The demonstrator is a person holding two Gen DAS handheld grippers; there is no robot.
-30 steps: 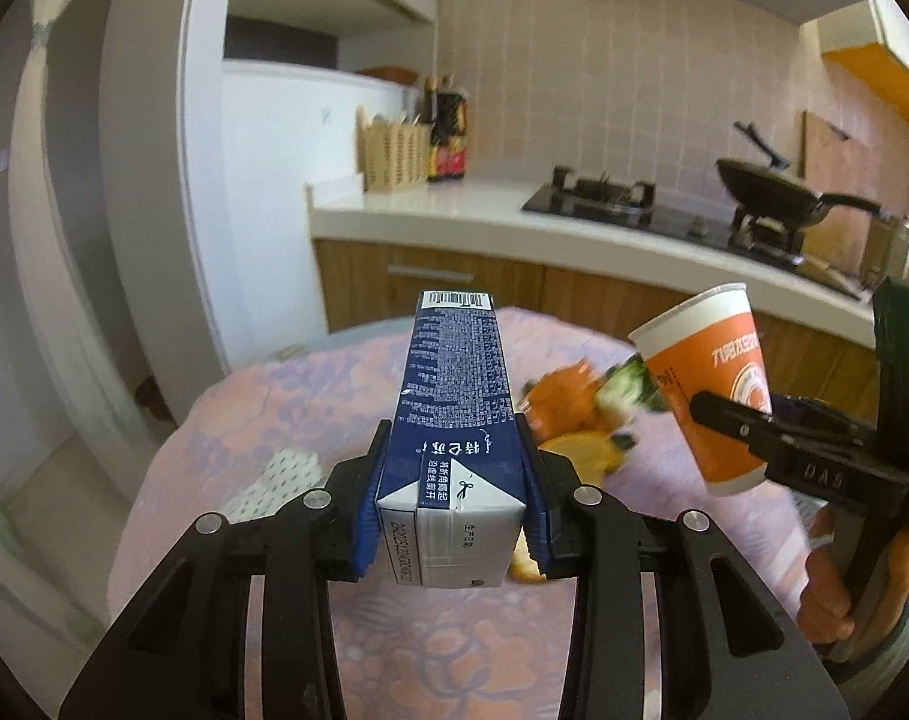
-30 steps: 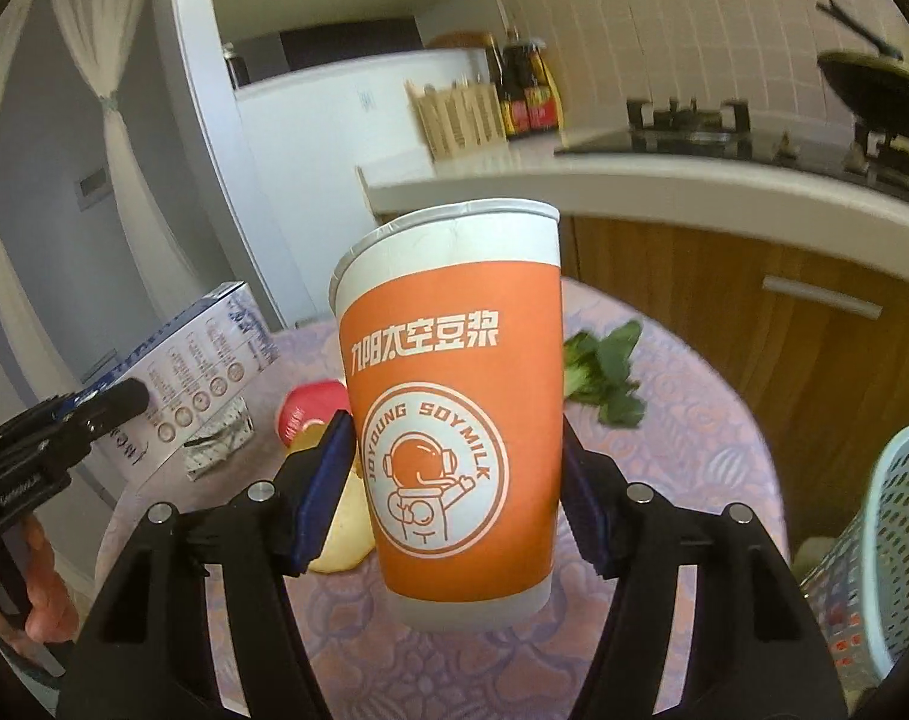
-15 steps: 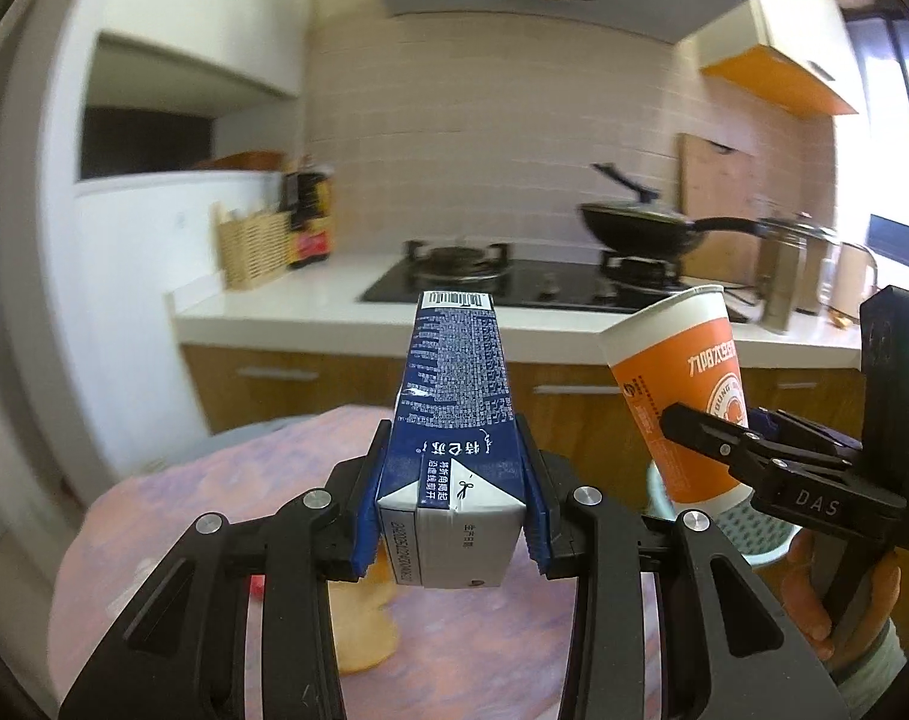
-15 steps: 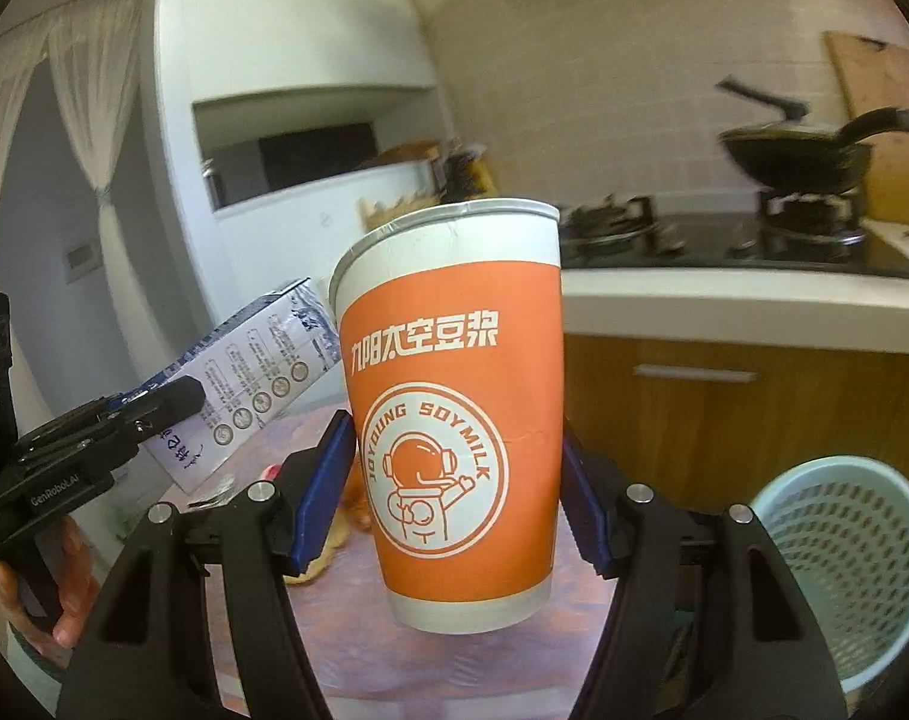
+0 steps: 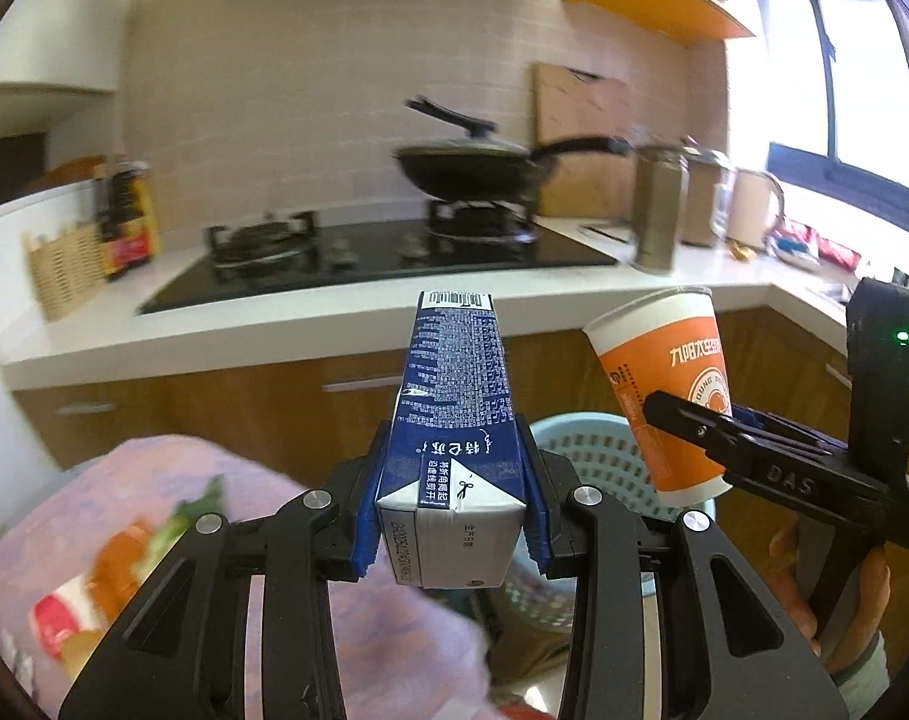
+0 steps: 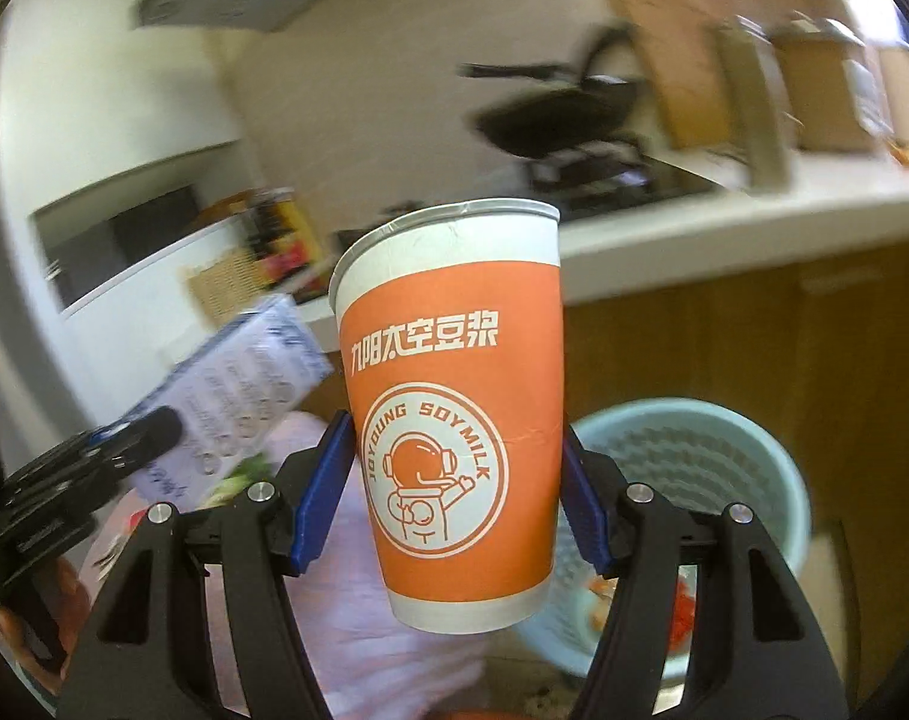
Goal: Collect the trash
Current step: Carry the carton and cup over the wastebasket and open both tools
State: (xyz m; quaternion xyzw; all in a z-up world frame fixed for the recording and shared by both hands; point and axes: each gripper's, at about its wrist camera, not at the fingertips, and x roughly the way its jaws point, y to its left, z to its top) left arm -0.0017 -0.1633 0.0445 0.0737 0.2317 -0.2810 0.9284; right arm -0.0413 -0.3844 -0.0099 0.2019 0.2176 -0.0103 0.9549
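Note:
My left gripper [image 5: 451, 516] is shut on a blue and white milk carton [image 5: 454, 420], held in the air with its barcode end pointing away. My right gripper [image 6: 454, 498] is shut on an orange and white soy-milk paper cup [image 6: 454, 396], upright. In the left wrist view the cup [image 5: 670, 384] and the right gripper [image 5: 652, 405] sit to the right, a hand below them. In the right wrist view the carton [image 6: 238, 378] shows at the left. A pale blue mesh waste basket [image 6: 724, 462] stands on the floor just beyond and below both; its rim [image 5: 580, 426] shows behind the carton.
A table with a pink flowered cloth [image 5: 154, 480] lies at the lower left, with greens and food scraps [image 5: 124, 552] on it. Behind runs a white kitchen counter [image 5: 274, 324] with a hob, a black wok [image 5: 478, 162], bottles, a wicker holder [image 5: 64, 276] and wooden cabinets below.
Both grippers have swung to the right, away from the table toward the counter side, each keeping its object. The blue basket has come into view below and ahead of them.

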